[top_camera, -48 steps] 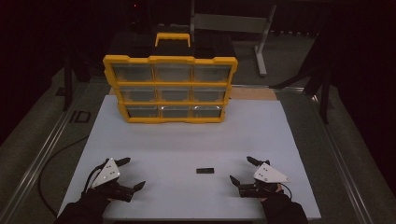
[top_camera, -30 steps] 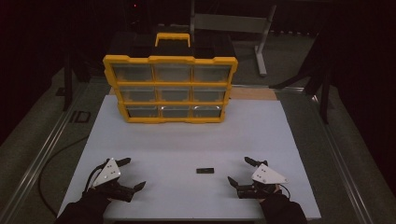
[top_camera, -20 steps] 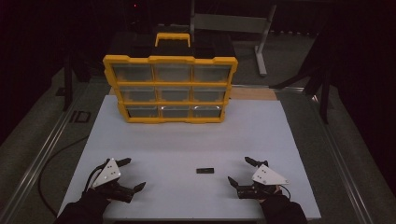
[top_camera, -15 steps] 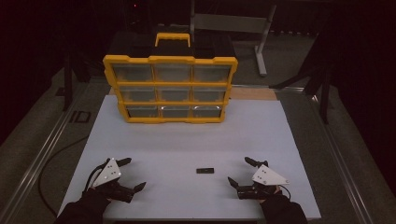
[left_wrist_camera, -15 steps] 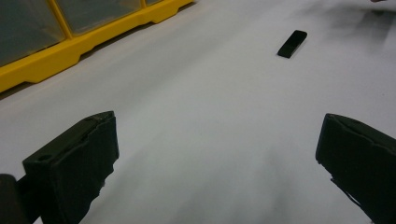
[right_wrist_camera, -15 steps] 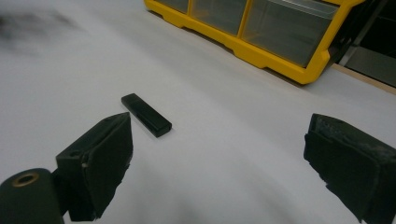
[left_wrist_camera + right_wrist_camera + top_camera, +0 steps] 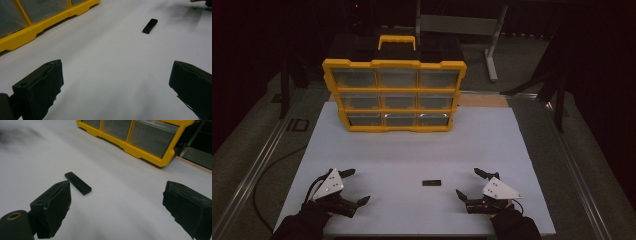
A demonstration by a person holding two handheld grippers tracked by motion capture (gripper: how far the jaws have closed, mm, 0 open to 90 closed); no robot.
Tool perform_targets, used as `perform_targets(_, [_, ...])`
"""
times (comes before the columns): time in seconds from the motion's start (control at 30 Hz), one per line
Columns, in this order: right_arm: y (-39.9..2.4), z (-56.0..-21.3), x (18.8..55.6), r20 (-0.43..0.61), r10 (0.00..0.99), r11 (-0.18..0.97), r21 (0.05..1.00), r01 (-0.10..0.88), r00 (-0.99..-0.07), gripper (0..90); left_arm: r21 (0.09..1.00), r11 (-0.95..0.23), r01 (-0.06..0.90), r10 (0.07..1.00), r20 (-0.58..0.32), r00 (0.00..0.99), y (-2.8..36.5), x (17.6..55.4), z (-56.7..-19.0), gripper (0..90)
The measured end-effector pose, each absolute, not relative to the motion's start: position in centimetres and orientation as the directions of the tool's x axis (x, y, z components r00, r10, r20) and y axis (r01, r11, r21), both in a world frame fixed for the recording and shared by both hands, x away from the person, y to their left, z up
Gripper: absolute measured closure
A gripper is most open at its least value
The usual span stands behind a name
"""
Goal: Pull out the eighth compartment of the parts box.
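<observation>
The high view looks forward and down from well short of the yellow drawer cabinet [image 7: 394,95]; both gripper views skim low toward it, sharing its bottom drawers.

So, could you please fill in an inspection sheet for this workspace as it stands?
Surface: white rectangular table top, bare around the things.
Job's things: small flat black rectangular bar lying flat between the tongs, untouched.
Clutter: yellow plastic organiser with clear drawers at the far edge, all drawers shut.
Grippers: left tongs open, empty; right tongs open, empty, nearer the bar.
Cables: dark cable curving off the table's left side.
Surroundings: dim; grey metal stand behind the table.
</observation>
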State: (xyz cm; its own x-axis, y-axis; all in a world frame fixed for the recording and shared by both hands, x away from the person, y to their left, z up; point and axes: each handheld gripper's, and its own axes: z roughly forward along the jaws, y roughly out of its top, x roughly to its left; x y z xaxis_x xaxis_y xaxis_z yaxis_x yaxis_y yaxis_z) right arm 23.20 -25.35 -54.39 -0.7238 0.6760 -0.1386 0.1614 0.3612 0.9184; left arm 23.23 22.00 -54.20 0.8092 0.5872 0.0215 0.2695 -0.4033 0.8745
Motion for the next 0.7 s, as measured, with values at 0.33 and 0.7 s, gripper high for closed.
perform_targets(0.33, [-25.3, -54.3, 23.2, -0.143, 0.68, 0.363, 0.918, 0.16, -0.72, 8.3, 0.867, -0.434, 0.246, 0.57, 0.052, 0.82, 21.5, 24.0, -53.2, 0.5])
perform_targets(0.7, [-25.2, -54.3, 23.2, -0.145, 0.673, 0.365, 0.918, 0.155, -0.726, 8.4, 0.859, -0.472, 0.199, 0.537, 0.102, 0.837, 20.4, 26.0, -50.7, 0.4])
